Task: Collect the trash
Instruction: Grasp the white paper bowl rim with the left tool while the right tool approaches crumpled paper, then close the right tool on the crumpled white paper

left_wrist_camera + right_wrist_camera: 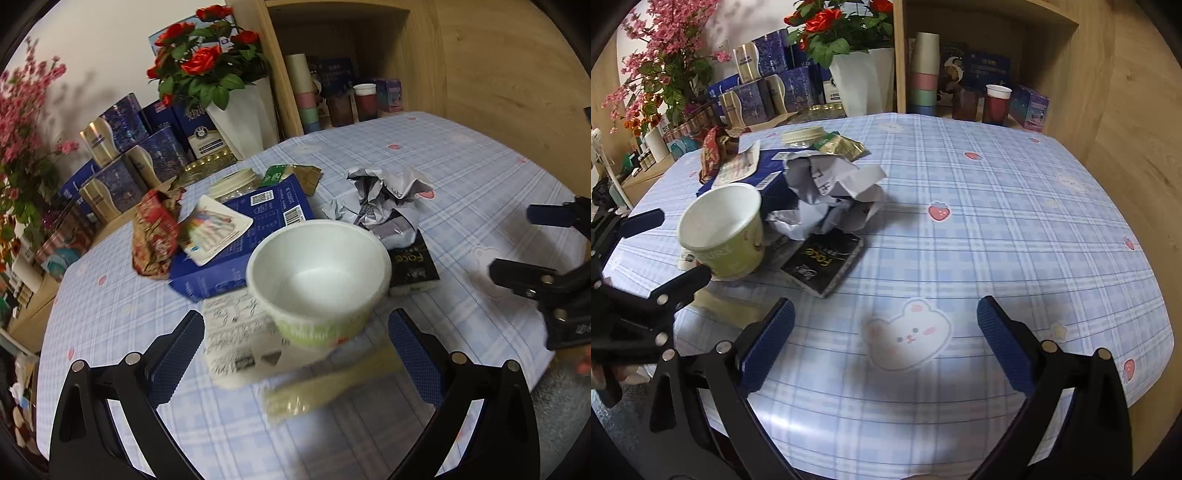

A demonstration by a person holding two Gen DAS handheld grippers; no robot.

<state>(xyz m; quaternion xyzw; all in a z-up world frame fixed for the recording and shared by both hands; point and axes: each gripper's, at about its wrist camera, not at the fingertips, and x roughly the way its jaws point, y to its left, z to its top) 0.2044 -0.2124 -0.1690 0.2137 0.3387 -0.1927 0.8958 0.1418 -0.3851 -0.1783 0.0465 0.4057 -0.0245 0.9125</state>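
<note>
A pile of trash lies on the checked tablecloth [461, 166]: a green-and-white paper cup [317, 277], crumpled grey paper [388, 199], a black "Face" packet [413, 269], a blue carton [236, 240], a red wrapper [155, 236], a printed white packet [240, 332] and a pale plastic wrapper [325, 387]. My left gripper [295, 354] is open, its jaws either side of the cup's base and apart from it. My right gripper [886, 343] is open and empty over the cloth, to the right of the cup [724, 232], paper [831, 195] and black packet [823, 262].
Behind the trash stand a white vase of red roses [243, 118], blue gift boxes [147, 155] and a wooden shelf unit [343, 96] holding stacked cups. Pink flowers [22, 110] stand far left. The right gripper shows at the right edge [546, 258].
</note>
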